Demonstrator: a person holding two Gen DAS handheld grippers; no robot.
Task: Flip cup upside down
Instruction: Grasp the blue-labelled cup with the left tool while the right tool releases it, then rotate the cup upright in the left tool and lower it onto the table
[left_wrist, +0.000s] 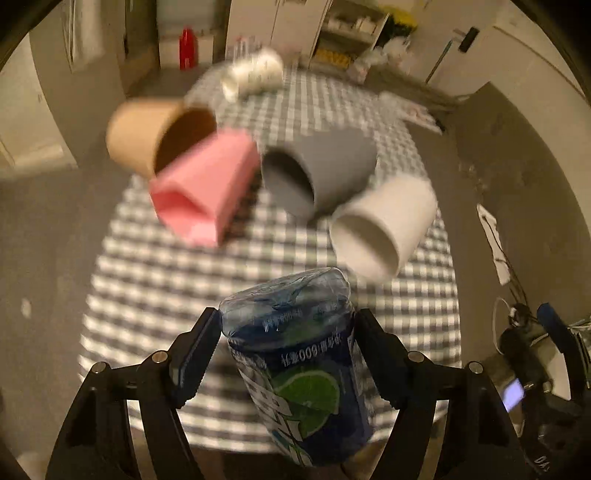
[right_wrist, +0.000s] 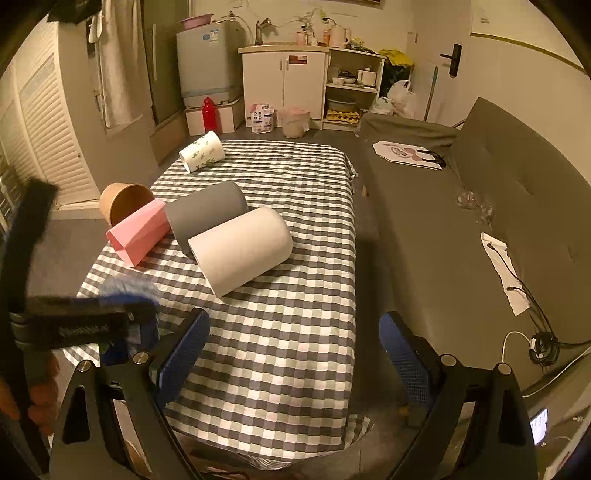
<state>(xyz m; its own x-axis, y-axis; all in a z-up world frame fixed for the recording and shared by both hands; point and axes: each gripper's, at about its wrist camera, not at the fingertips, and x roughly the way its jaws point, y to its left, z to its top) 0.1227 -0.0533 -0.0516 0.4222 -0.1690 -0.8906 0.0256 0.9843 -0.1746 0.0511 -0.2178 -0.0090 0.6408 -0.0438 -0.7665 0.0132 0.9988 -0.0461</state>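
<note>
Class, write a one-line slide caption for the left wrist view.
Left tongs grip a blue cut-bottle cup above a checkered table where five cups lie tipped over.

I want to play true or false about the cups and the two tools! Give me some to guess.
1. The left tool squeezes a blue cup. True.
2. The right tool holds the white cup. False: it is open, holding nothing.
3. The grey cup stands upright. False: it lies on its side.
4. The pink cup lies between the brown cup and the grey cup. True.
</note>
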